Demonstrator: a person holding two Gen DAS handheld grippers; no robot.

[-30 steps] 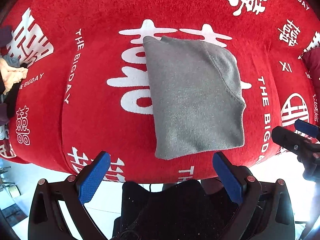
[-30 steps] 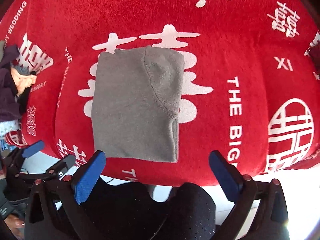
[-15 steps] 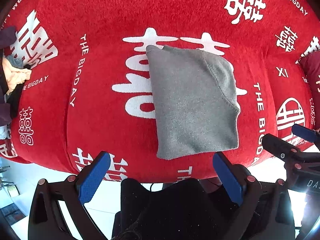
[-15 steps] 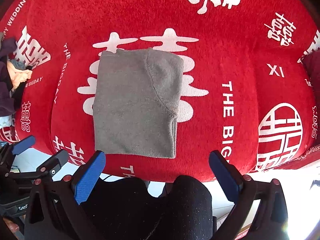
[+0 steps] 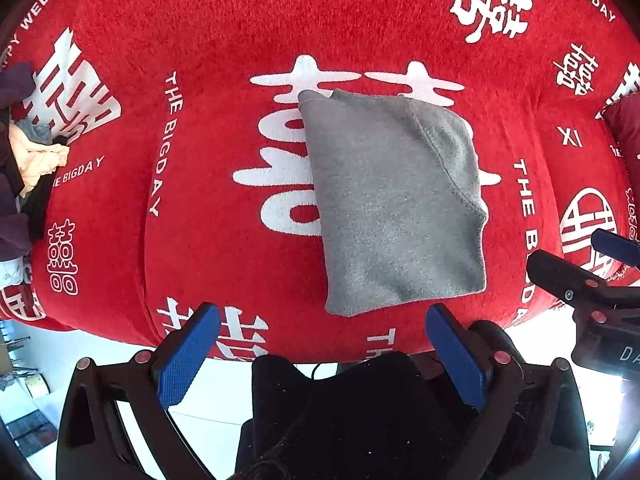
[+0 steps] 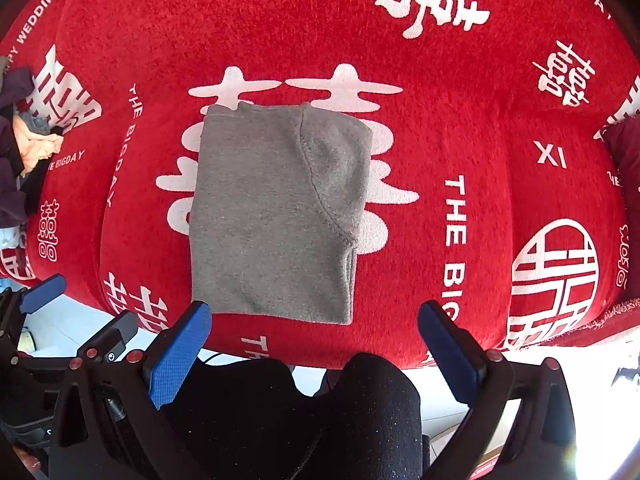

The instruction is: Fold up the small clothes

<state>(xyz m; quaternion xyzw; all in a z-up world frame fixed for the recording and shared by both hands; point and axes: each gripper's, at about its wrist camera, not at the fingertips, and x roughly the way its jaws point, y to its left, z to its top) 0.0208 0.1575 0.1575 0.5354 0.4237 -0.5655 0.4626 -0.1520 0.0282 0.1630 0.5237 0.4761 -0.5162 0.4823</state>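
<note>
A grey fleece garment (image 5: 392,204) lies folded into a flat rectangle on the red cloth-covered surface (image 5: 200,240); it also shows in the right wrist view (image 6: 276,216). My left gripper (image 5: 324,356) is open and empty, held back off the near edge, below the garment. My right gripper (image 6: 316,352) is open and empty too, just off the garment's near edge. The right gripper shows at the right edge of the left wrist view (image 5: 592,276), and the left gripper shows at the lower left of the right wrist view (image 6: 68,320).
A heap of other clothes, purple, cream and black (image 5: 28,160), sits at the far left of the red cloth (image 6: 24,152). A dark red cushion (image 5: 624,128) is at the right edge. My dark-trousered legs (image 6: 320,412) are below the near edge.
Both grippers have drawn back a little from the surface, so the folded garment sits slightly farther away. The garment has not moved. Both grippers stay open.
</note>
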